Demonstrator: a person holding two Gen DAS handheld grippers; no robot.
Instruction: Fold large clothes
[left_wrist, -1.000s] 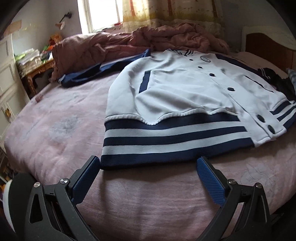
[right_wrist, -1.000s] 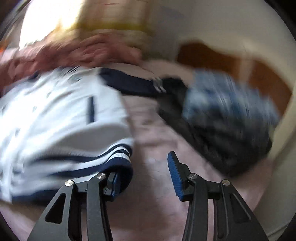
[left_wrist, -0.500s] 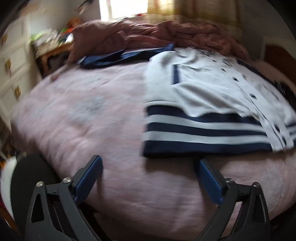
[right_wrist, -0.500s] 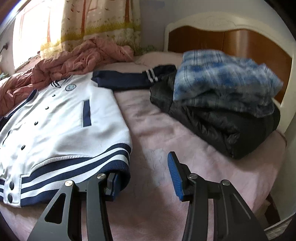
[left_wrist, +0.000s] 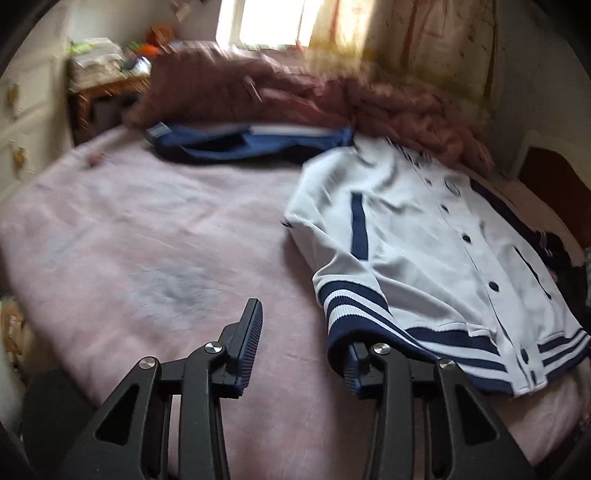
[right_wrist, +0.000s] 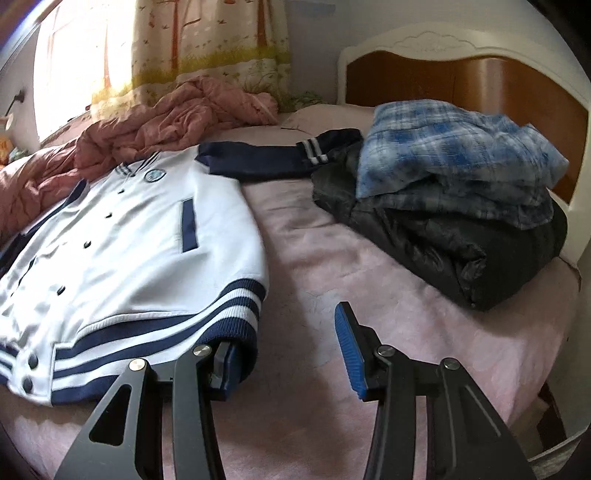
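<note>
The white button-front varsity jacket with navy striped ribbing (left_wrist: 424, 236) lies flat on the pink bedspread (left_wrist: 147, 240). The left gripper (left_wrist: 299, 339), spread wide before, is closing with its right finger under the hem corner, not yet pinching. The right gripper (right_wrist: 284, 343) remains half spread, left finger beneath the opposite corner.

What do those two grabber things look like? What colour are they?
Each hand-held gripper, left and right, looks the same: two black fingers with triangle-shaped cut-outs and shiny round silver screws. The tips carry blue ribbed pads. No cables, labels, hands or sleeves show in either view.
</note>
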